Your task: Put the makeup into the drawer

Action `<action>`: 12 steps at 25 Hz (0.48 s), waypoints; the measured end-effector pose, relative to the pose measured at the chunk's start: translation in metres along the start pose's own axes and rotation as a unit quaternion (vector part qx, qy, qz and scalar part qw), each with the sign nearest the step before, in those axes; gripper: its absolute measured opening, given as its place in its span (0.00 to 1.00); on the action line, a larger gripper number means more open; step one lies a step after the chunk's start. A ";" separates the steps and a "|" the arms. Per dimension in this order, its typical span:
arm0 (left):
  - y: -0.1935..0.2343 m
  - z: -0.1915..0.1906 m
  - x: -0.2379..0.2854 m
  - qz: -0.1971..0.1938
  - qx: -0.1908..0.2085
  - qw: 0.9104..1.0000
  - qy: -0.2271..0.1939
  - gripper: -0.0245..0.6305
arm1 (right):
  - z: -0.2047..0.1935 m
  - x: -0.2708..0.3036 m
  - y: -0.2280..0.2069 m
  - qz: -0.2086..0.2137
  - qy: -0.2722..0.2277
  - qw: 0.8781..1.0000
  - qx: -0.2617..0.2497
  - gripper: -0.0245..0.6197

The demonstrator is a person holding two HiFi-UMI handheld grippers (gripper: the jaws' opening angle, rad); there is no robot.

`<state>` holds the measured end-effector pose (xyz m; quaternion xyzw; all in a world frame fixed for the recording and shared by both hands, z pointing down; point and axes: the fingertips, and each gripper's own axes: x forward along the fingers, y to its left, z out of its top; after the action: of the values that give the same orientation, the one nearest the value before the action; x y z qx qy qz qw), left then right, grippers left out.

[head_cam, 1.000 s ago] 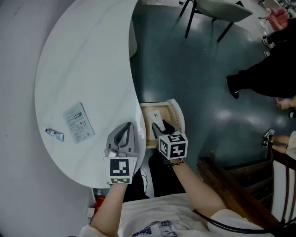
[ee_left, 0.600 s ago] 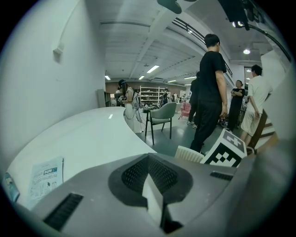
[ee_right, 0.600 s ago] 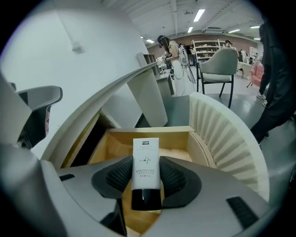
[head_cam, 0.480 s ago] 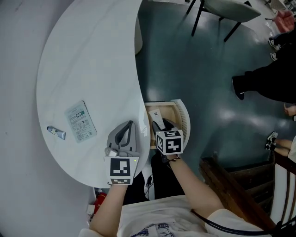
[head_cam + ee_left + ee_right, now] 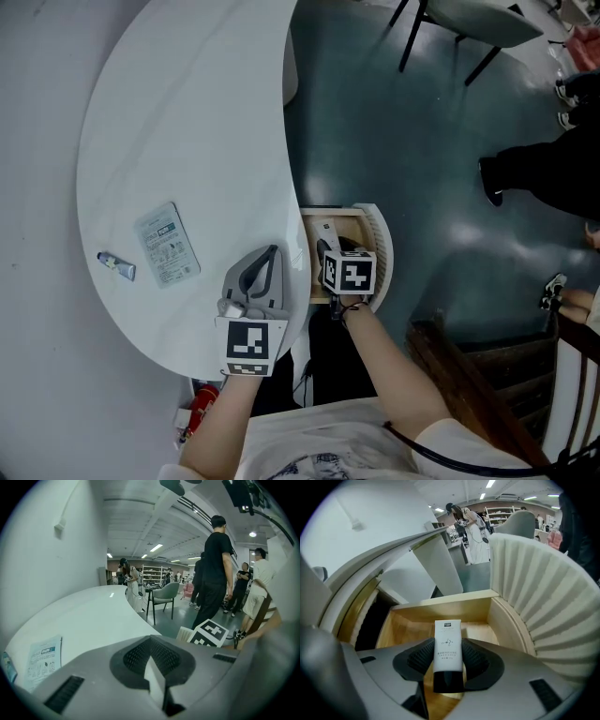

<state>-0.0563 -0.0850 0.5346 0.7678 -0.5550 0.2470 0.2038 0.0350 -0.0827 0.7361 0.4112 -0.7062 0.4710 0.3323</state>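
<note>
The right gripper [image 5: 448, 663] is clamped on a white tube [image 5: 447, 644], its black cap toward the gripper's body; the tube's flat end sticks out at 12 o'clock, above the open wooden drawer [image 5: 440, 605]; the left gripper [image 5: 153, 670], jaws together and empty, is over the white table [image 5: 187, 122] at the drawer's 9 o'clock; a sachet [image 5: 167, 244] lies at its 10 o'clock.
</note>
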 end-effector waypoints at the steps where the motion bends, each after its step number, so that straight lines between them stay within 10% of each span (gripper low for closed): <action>1: 0.000 0.000 0.001 0.000 0.000 1.000 0.000 0.11 | 0.000 0.003 -0.002 -0.003 0.005 1.000 0.005 0.34; 12: 0.008 0.005 0.010 0.009 0.002 1.000 0.007 0.11 | -0.001 0.026 -0.017 -0.039 0.036 0.999 0.010 0.34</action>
<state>-0.0605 -0.0974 0.5372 0.7616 -0.5596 0.2555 0.2037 0.0384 -0.0922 0.7658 0.4242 -0.6726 0.4792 0.3714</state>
